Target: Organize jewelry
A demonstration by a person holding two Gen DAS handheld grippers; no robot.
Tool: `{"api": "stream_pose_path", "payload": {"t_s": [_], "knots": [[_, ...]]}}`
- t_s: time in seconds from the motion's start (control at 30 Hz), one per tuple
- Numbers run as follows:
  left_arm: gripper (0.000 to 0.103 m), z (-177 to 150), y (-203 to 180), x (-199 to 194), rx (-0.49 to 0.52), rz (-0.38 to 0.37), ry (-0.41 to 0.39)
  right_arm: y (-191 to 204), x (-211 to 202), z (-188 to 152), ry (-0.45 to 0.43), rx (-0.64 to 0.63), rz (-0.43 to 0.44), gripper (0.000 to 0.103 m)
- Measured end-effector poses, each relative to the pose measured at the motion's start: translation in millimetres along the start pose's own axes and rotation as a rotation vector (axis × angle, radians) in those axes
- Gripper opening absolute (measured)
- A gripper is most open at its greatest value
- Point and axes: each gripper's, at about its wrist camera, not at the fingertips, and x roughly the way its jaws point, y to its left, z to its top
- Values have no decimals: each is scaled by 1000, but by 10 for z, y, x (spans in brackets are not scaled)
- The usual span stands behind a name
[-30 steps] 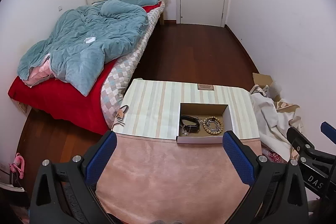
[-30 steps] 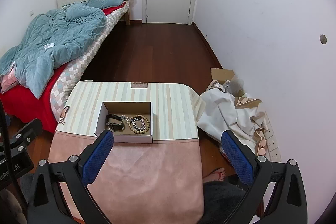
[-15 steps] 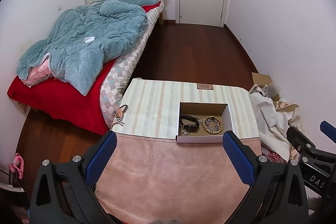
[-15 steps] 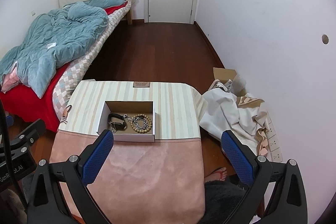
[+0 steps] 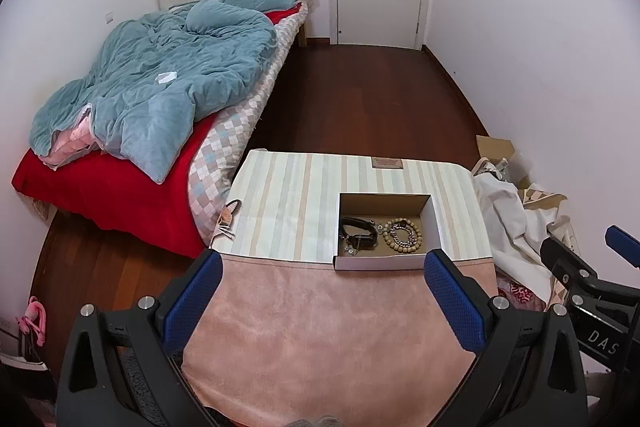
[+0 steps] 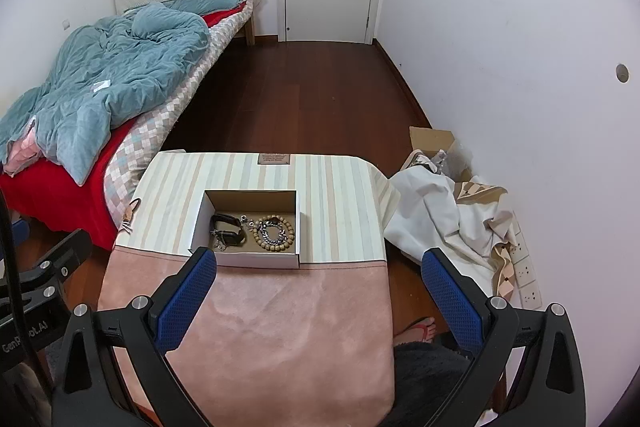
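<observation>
Left tongs and right tongs both wide, empty, above desk; jewelry box just ahead of them.

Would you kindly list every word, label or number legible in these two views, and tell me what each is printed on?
"DAS": white letters, cut off by the picture's edge, on the right gripper's black body, seen from the left wrist.
"GenR…ot.AI": white print, its middle hidden by a cable, on the left gripper's black body, seen from the right wrist.
Brown label at the striped cloth's far edge: its lines of text are too small to read.
</observation>
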Motion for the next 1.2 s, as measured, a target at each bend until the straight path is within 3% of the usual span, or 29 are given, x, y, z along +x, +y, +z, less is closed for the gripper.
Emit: {"api": "stream_pose_path", "payload": {"t_s": [1.2], "knots": [[103, -49, -14, -68, 22, -5, -18, 12, -45, -51, 1, 5, 9, 103]]}}
